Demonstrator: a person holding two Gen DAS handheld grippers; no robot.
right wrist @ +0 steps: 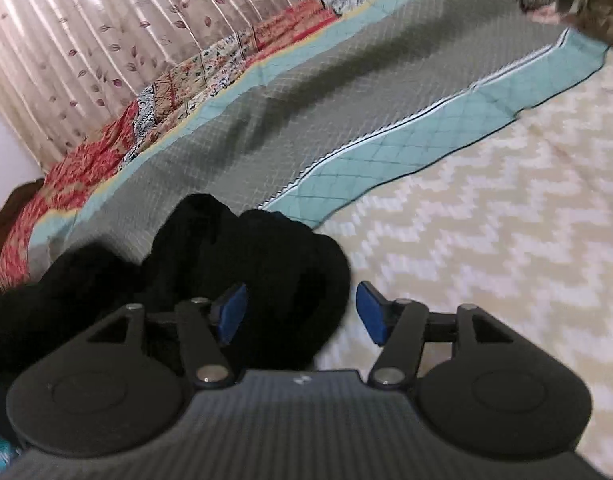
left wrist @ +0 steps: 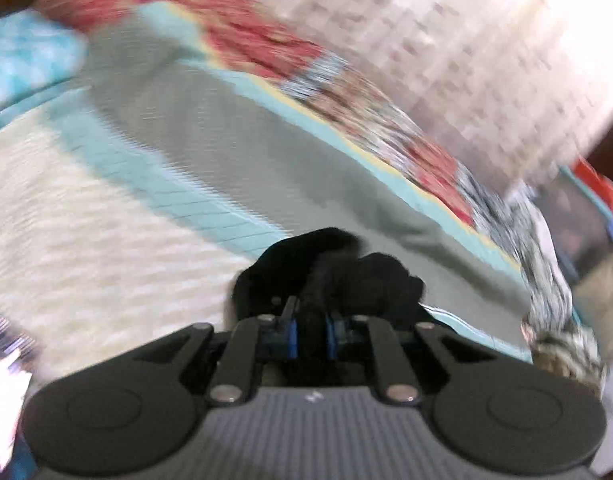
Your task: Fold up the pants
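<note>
The black pants [left wrist: 338,268] are bunched in front of my left gripper [left wrist: 311,334], whose blue pads are close together and shut on a fold of the fabric. This view is motion-blurred. In the right wrist view the pants [right wrist: 210,256] lie in a dark heap on the bed, mostly left of and under my right gripper [right wrist: 300,314]. Its blue pads [right wrist: 370,316] stand wide apart, open, with pants fabric between and below them but not pinched.
A grey quilted blanket with a teal border [right wrist: 346,120] lies across a cream zigzag bedsheet [right wrist: 486,220]. A red patterned quilt [right wrist: 106,144] and a leaf-print curtain [right wrist: 86,40] run along the far side. A blue pillow [left wrist: 26,60] is at the left.
</note>
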